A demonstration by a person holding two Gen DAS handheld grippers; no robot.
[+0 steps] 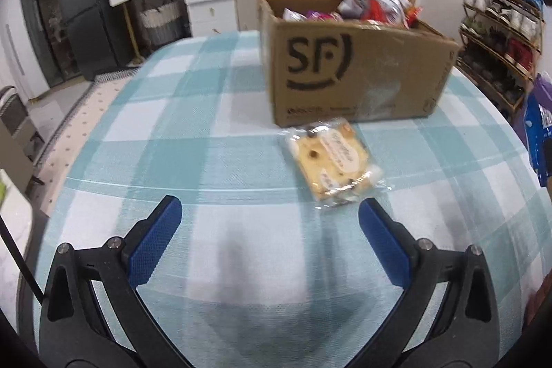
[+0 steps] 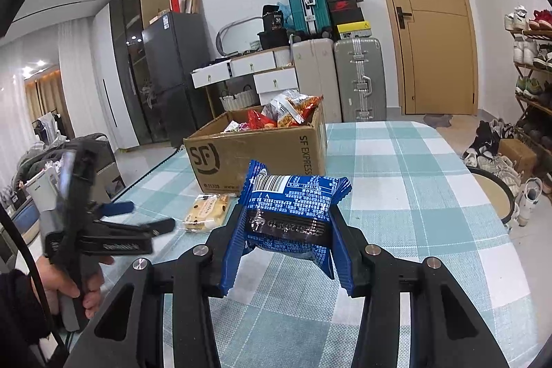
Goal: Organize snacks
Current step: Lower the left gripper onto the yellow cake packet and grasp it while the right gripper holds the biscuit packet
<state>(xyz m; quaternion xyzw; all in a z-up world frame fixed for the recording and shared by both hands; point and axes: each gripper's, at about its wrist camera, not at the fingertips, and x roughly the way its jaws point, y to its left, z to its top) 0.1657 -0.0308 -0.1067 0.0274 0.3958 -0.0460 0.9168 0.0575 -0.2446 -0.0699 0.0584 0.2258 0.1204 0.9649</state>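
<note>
Blue snack packet [image 2: 288, 212] between right tongs [image 2: 286, 230]

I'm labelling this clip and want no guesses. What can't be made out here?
- cardboard box: its lower contents, hidden by its walls in both views.
- blue snack packet: brand face turned away from the right wrist camera.
- clear-wrapped pastry: label print blurred, left wrist view.
- left gripper: motion-blurred in the right wrist view.

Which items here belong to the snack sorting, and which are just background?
Job:
- blue packet, held in right tongs
- cake packet on the table
- box of snacks
- left tongs, open

Background:
- suitcases
- fridge
- shoe rack
- door
</note>
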